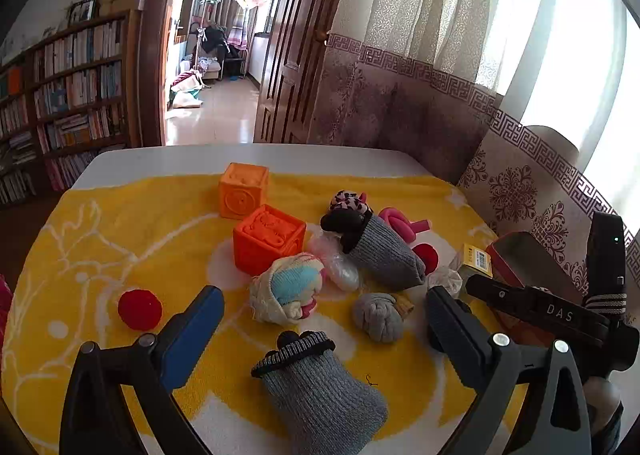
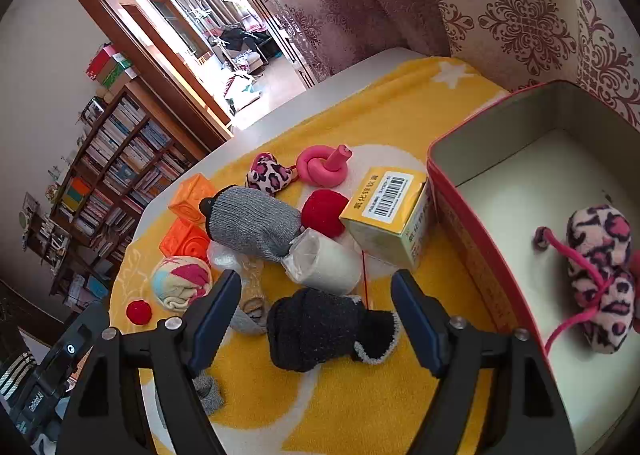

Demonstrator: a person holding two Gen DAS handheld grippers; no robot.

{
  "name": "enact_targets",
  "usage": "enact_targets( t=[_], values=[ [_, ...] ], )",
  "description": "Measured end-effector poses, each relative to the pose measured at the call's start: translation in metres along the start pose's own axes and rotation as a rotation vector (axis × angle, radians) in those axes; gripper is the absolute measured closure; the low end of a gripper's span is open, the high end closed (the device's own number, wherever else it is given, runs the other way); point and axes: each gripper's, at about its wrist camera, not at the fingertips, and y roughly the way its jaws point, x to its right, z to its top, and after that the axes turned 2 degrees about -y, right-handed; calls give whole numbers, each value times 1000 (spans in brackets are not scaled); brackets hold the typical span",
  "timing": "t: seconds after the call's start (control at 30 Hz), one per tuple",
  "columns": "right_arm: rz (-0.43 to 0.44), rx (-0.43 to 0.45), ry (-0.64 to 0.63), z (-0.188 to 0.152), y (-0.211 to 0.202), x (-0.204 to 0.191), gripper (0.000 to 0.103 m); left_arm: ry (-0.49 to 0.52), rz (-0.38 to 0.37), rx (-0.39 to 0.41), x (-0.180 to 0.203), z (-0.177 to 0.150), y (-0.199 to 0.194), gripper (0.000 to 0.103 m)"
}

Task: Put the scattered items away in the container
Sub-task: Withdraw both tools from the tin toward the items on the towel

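Only the right wrist view shows the leopard-print toy (image 2: 602,279) inside the tin (image 2: 472,191); both jaws spread, empty.

A white table (image 1: 248,155) filled the lower half of both views, its far edge bare toward the upper left. A yellow blanket (image 1: 120,239) with white patterns lay directly on it, covering nearly all the rest and carrying the scattered things.

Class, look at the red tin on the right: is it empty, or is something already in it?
Not empty. The red tin holds one leopard-print plush with a pink cord; the rest of its floor is bare.
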Motion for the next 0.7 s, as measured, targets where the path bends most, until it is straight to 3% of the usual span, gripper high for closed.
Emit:
enact_targets(
  t=[0.2, 0.3, 0.43, 0.7],
  values=[
    [-104, 50, -54, 6, 2, -8, 23, -39, 17, -17, -9, 2, 4, 1],
    [-135, 34, -73, 10, 11, -11, 23, -42, 12, -16, -10, 2, 3, 1],
    [-189, -3, -84, 14, 30, -10, 32, -43, 5, -18, -12, 3, 2, 1],
    [-112, -83, 134, 29, 49, 20, 35, -74, 14, -41, -22, 2, 8, 1]
  ],
)
